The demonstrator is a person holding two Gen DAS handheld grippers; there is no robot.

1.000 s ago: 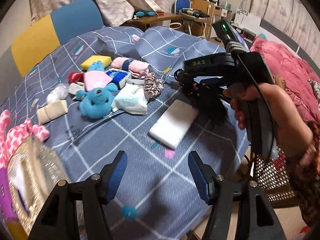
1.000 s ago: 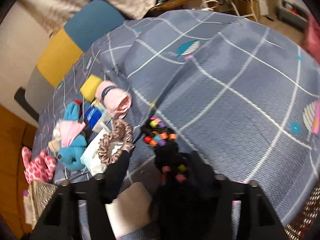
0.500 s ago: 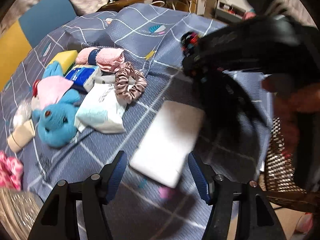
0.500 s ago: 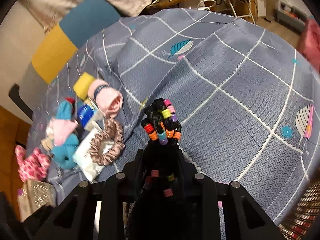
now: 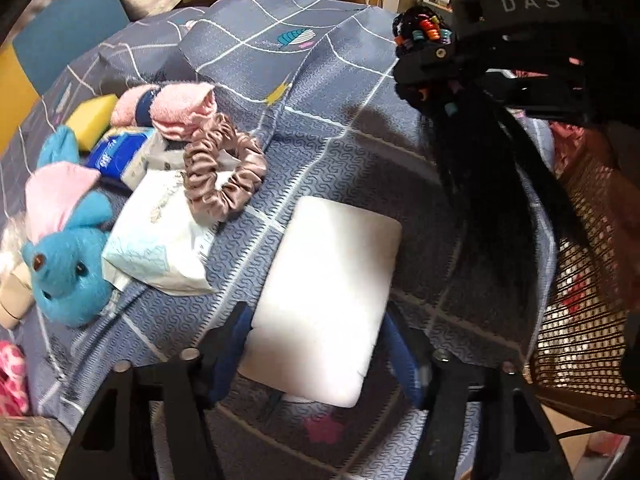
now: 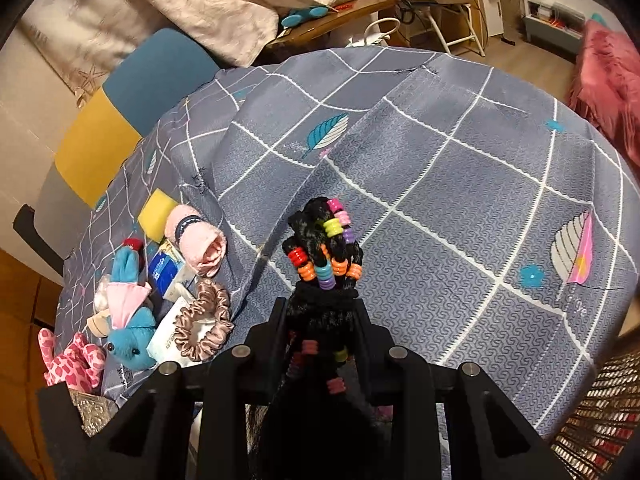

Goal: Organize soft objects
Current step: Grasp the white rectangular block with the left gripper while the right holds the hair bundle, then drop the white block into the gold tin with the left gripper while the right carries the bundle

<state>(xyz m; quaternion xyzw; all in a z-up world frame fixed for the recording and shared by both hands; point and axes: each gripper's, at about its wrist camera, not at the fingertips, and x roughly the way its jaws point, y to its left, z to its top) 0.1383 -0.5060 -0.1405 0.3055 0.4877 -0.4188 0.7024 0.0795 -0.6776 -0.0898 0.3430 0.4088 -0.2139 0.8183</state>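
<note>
In the left wrist view, the left tongs (image 5: 316,354) are seen spread wide, their blue-padded fingers (image 5: 230,354) set either side of the near end of a white rectangular foam pad (image 5: 326,300) that lies flat on the grey-blue checked bedspread (image 5: 340,136), its long axis running away from the camera; whether the pads touch it cannot be told. Up at the right, the right tongs (image 5: 424,66) are seen from the side, pinched on a black braided hairpiece with coloured beads (image 5: 480,184), whose beaded knot pokes out past the tips while the long strands hang down and to the right over a brown wicker basket (image 5: 580,344), itself cut off by the frame edge. To the left lie a brown satin scrunchie (image 5: 224,174), a white tissue pack (image 5: 160,240), a blue plush toy (image 5: 66,256), a rolled pink towel (image 5: 180,110) and a yellow sponge (image 5: 92,118). In the right wrist view, the right tongs (image 6: 322,320) are pressed together on the hairpiece (image 6: 324,248), held above the bedspread (image 6: 440,184) with its beaded end pointing forward; the hanging strands are mostly hidden below the tongs. The foam pad is almost wholly hidden here, and a pink spotted plush (image 6: 72,356) is shown beside the blue plush toy (image 6: 128,340).
</note>
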